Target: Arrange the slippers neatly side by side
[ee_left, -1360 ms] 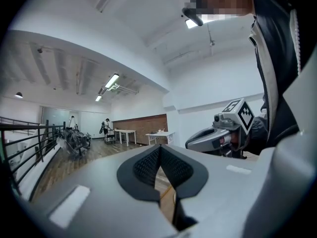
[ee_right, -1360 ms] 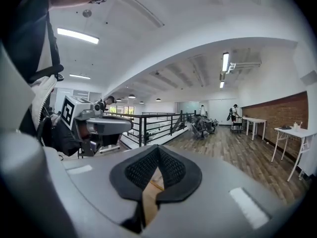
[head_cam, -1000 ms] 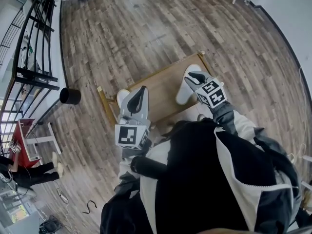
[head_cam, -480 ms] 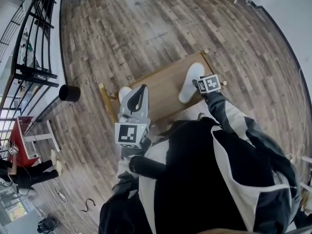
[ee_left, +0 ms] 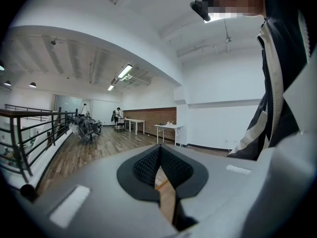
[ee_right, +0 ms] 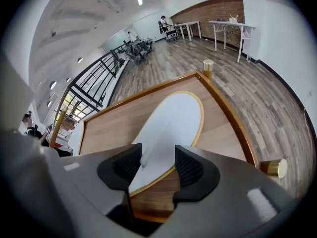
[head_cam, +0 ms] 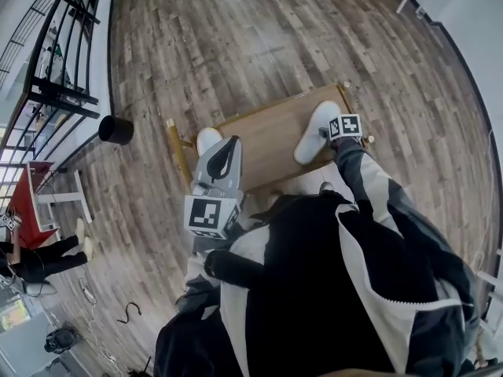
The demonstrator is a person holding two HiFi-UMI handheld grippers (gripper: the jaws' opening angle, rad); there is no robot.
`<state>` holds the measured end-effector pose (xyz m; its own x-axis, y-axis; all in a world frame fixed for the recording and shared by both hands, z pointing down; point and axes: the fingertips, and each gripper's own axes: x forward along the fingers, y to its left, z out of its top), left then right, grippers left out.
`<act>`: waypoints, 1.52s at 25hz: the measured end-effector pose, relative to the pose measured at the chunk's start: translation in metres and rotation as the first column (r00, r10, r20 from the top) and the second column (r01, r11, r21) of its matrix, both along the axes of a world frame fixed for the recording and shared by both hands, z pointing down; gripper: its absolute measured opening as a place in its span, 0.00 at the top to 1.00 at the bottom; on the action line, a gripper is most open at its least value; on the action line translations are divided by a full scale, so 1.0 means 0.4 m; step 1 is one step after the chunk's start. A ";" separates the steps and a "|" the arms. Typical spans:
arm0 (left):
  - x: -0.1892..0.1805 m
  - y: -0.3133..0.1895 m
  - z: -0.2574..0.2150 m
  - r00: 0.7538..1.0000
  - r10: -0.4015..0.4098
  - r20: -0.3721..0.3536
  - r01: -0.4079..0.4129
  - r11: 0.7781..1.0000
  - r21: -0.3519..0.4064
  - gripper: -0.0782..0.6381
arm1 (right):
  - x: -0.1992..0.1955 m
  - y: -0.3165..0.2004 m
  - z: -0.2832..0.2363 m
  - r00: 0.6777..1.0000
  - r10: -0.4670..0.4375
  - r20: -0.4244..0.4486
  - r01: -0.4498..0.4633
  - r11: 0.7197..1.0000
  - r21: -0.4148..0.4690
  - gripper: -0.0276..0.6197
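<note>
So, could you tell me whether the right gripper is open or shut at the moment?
Open: on the right gripper the jaws have just been opening and stand wide apart, with the white slipper between them, unclamped.

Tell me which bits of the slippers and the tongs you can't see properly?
1. Left slipper: in the head view only one end shows; the left tongs cover the rest.
2. Right slipper: in the head view its near end hides under the marker cube of the right tongs; in the right gripper view that end sits behind the pads.
3. Left gripper view: no slipper shows; the shut tongs fill the bottom.
</note>
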<state>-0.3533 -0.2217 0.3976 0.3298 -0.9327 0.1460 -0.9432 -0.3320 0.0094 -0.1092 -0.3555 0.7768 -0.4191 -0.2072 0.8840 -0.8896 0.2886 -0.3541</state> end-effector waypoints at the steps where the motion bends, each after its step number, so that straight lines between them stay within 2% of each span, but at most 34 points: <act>1: -0.005 0.001 -0.001 1.000 -0.009 0.003 0.009 1.000 0.001 0.87 | 0.001 -0.003 0.007 1.000 0.007 0.002 -0.007 1.000 -0.010 0.62; 7: -0.035 0.017 -0.009 0.998 -0.058 0.002 0.058 0.998 0.003 0.87 | 0.000 -0.009 0.025 1.000 0.014 -0.003 -0.015 0.999 -0.034 0.64; 9: -0.038 0.017 -0.010 0.998 -0.064 0.002 0.064 0.998 0.003 0.87 | 0.004 -0.013 0.021 1.000 0.004 -0.013 -0.004 1.000 -0.022 0.72; 10: -0.038 0.017 -0.008 0.998 -0.065 0.001 0.065 0.998 0.000 0.87 | 0.006 -0.016 0.018 1.000 0.005 -0.014 -0.005 1.000 -0.012 0.89; 11: -0.038 0.017 -0.006 0.998 -0.064 -0.001 0.064 0.998 -0.005 0.87 | 0.006 -0.018 0.015 1.000 0.010 -0.008 -0.010 1.000 -0.002 0.91; 16: -0.034 0.013 0.000 0.998 -0.055 -0.010 0.055 0.998 -0.006 0.87 | 0.001 -0.019 -0.012 0.998 0.023 0.059 -0.025 0.999 0.028 0.92; 20: -0.026 0.002 0.004 0.999 -0.042 -0.016 0.042 0.999 -0.002 0.87 | -0.012 -0.026 -0.067 0.995 0.014 0.101 -0.023 0.996 0.089 0.92; 25: -0.010 -0.017 -0.003 0.999 -0.030 -0.031 0.030 1.000 0.002 0.87 | -0.092 -0.032 -0.214 0.982 -0.097 0.165 0.056 0.969 0.239 0.92; 28: -0.003 -0.021 0.001 0.998 -0.040 -0.047 0.040 0.999 0.004 0.87 | -0.147 -0.027 -0.350 0.956 -0.191 0.221 0.095 0.919 0.383 0.92; 31: -0.007 -0.023 -0.001 0.996 -0.059 -0.061 0.060 0.998 0.006 0.87 | -0.196 -0.006 -0.513 0.921 -0.307 0.239 0.140 0.835 0.533 0.92; 36: -0.020 -0.018 -0.004 0.993 -0.088 -0.073 0.089 0.996 0.015 0.87 | -0.232 0.066 -0.731 0.870 -0.415 0.267 0.135 0.721 0.680 0.92; 38: -0.033 -0.012 -0.013 0.991 -0.108 -0.081 0.110 0.994 0.022 0.87 | -0.238 0.097 -0.794 0.855 -0.463 0.236 0.156 0.661 0.734 0.92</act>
